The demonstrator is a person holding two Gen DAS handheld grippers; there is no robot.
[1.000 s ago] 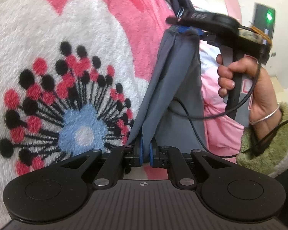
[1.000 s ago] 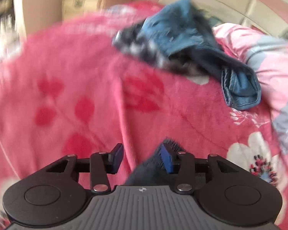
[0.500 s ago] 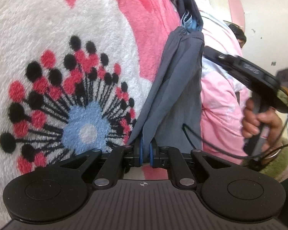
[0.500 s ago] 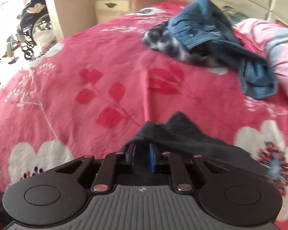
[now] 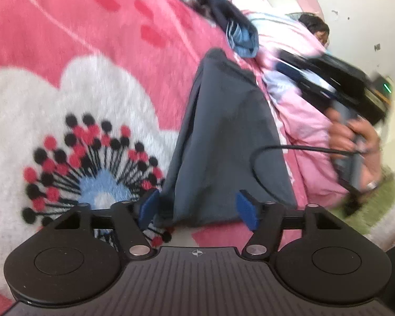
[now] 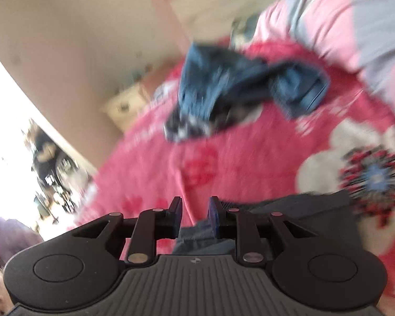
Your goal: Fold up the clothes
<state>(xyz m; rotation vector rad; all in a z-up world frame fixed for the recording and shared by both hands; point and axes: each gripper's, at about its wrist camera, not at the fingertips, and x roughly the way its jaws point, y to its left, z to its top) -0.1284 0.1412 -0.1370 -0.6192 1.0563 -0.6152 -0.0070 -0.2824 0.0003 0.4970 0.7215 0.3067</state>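
- While its jaws are opening, the left gripper (image 5: pixel 197 209) sits at the bottom centre of the left wrist view, its blue pads (image 5: pixel 148 205) standing apart and pressing on nothing.
- The near edge of the folded grey garment (image 5: pixel 223 144) lies between those pads; the cloth stretches from there up towards the frame's centre, flat on the pink flowered blanket (image 5: pixel 92 52).
- Left of the garment, a white flower with black and red dots is printed on the blanket.
- At the right edge of the same view, a hand (image 5: pixel 355 137) grips the handle of the right gripper (image 5: pixel 289 68), which is blurred, with a black cable (image 5: pixel 276 150) looping over the garment.
- A pile of blue clothes (image 5: pixel 239 39) lies beyond the garment in the upper centre, beside a pale pink quilt (image 5: pixel 302 110).
- In the right wrist view, the right gripper (image 6: pixel 194 217) is at the bottom centre, its jaws opening with a narrow gap between the pads.
- The grey garment (image 6: pixel 316 216) lies under and to the right of this gripper; a bit of cloth shows low in the gap, and the pads do not seem to press on it.
- The blue clothes (image 6: pixel 237 87) appear blurred in the upper centre, and a cream nightstand (image 6: pixel 123 105) stands at the left.
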